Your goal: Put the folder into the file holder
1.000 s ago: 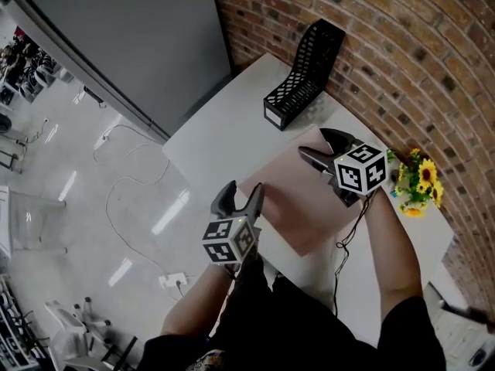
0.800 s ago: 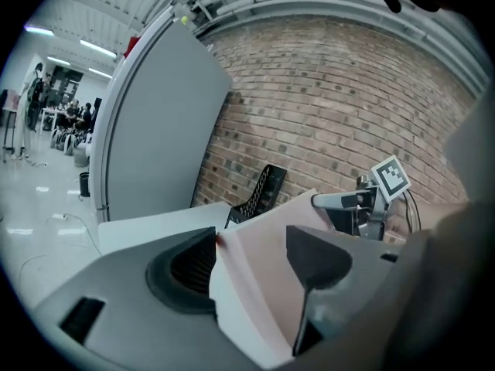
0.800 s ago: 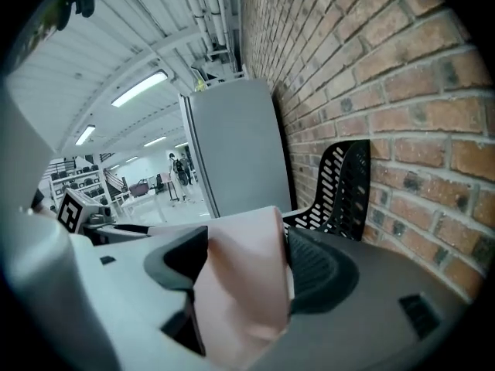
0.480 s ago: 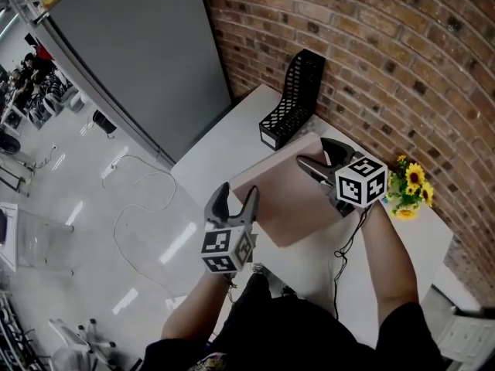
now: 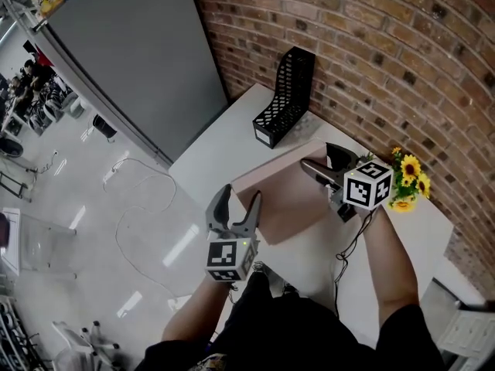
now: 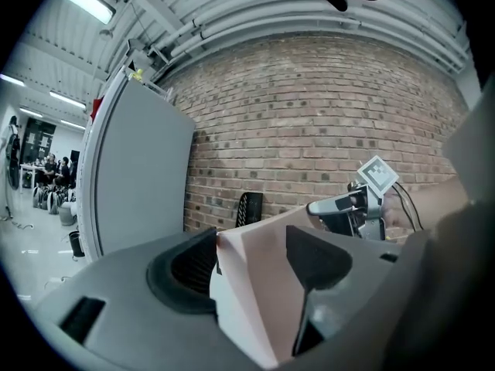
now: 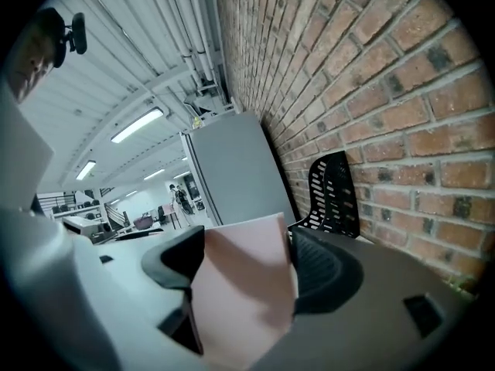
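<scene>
A thin pink folder (image 5: 290, 195) lies tilted over the white table (image 5: 224, 149), its near-left corner past the front edge. My left gripper (image 5: 238, 201) has that corner between its jaws, which stand well apart; the left gripper view shows the folder (image 6: 255, 277) in the gap. My right gripper (image 5: 317, 158) straddles the folder's far-right edge. Its jaws are opening, wide apart with the folder (image 7: 244, 284) between them. The black mesh file holder (image 5: 286, 91) stands empty at the table's far corner by the brick wall, and is also seen as the file holder (image 7: 334, 195).
A small bunch of yellow flowers (image 5: 406, 180) sits on the table beside my right gripper. A black cable (image 5: 352, 242) trails from that gripper over the table. A tall grey cabinet (image 5: 131, 52) stands left of the table, with open floor below it.
The folder has shifted toward the table's front-left edge and looks more tilted. My left gripper has come in around its corner. The right jaws stand a little wider.
</scene>
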Demonstrator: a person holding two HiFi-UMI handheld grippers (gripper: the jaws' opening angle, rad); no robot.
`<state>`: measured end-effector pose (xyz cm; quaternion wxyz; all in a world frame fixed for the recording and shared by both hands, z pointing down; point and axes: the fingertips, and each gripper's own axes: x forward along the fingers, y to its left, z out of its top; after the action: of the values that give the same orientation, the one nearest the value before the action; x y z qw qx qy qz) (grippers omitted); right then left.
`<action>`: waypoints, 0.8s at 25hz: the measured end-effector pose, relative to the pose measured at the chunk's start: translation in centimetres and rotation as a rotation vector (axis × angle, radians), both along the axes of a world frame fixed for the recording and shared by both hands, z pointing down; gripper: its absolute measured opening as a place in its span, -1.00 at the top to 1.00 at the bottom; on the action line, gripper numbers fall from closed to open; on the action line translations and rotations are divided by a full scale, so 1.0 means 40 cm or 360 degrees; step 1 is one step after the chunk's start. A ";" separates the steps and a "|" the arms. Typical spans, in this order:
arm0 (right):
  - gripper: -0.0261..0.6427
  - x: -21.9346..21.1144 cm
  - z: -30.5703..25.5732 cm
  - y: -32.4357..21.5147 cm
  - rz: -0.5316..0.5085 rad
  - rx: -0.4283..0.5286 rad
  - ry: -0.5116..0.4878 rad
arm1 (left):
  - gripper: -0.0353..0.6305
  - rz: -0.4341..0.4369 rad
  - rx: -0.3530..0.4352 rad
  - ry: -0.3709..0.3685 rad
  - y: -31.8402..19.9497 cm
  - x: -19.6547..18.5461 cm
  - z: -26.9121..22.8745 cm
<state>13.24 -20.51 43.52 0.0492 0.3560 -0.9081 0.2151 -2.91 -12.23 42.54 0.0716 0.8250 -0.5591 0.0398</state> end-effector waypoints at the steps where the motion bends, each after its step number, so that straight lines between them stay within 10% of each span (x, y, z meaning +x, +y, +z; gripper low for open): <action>1: -0.15 0.008 0.000 0.006 0.0002 -0.0003 -0.0014 | 0.04 0.0001 0.0014 -0.0011 0.007 0.008 -0.001; 10: -0.06 0.079 -0.031 0.042 0.0116 -0.0247 -0.0404 | 0.05 0.0000 0.0141 -0.0026 0.074 0.058 -0.023; 20: 0.01 0.104 -0.043 0.089 0.0140 -0.0204 -0.0245 | 0.05 0.0018 0.0149 -0.0036 0.140 0.085 -0.027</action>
<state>17.41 -16.95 41.79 -0.0077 0.3741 -0.8770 0.3013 0.47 -6.62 41.47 0.0265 0.8302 -0.5564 0.0233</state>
